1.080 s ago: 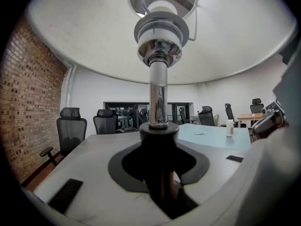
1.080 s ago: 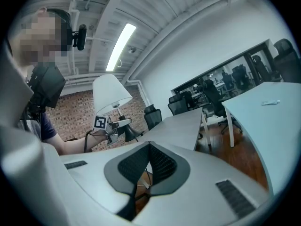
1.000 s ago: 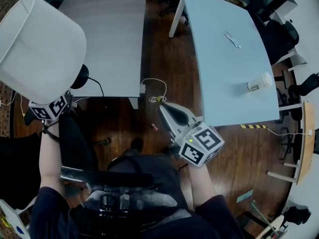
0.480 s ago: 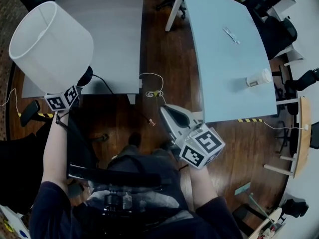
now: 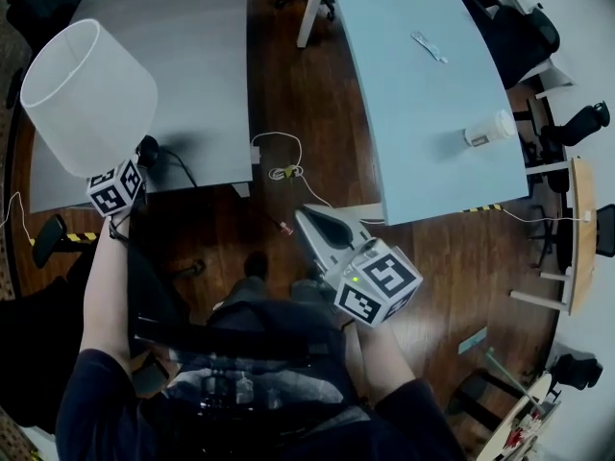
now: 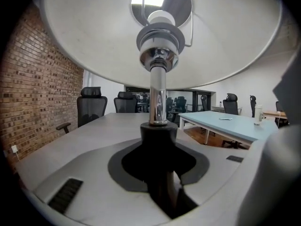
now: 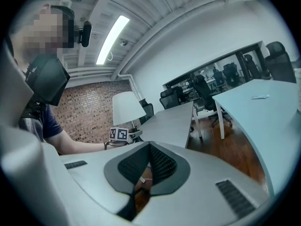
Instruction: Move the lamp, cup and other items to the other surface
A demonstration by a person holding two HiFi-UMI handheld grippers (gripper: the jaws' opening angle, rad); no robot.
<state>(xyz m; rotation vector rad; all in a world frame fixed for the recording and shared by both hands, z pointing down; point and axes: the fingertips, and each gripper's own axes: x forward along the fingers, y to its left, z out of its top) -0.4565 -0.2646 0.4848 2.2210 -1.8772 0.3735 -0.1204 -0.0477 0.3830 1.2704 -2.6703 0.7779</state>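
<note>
The lamp has a wide white shade (image 5: 86,94) and a chrome stem (image 6: 157,95) that ends in a black collar (image 6: 158,138). My left gripper (image 6: 159,161) is shut on that collar, and its marker cube (image 5: 115,188) shows just below the shade. The lamp's black base (image 5: 146,150) is at the near edge of the grey table (image 5: 197,56); I cannot tell whether it rests there. A paper cup (image 5: 487,129) and a small flat item (image 5: 429,46) sit on the light blue table (image 5: 413,113). My right gripper (image 5: 322,233) hangs shut and empty over the floor between the tables.
A white cable (image 5: 279,161) lies coiled on the wooden floor (image 5: 288,75) between the two tables, and the lamp's black cord (image 5: 187,166) runs along the grey table's near edge. Office chairs (image 5: 572,123) stand beyond the blue table, and more (image 6: 91,105) behind the grey one.
The left gripper has carried the lamp downward and further over the grey table's near corner. The right gripper has stayed where it was, still shut.
</note>
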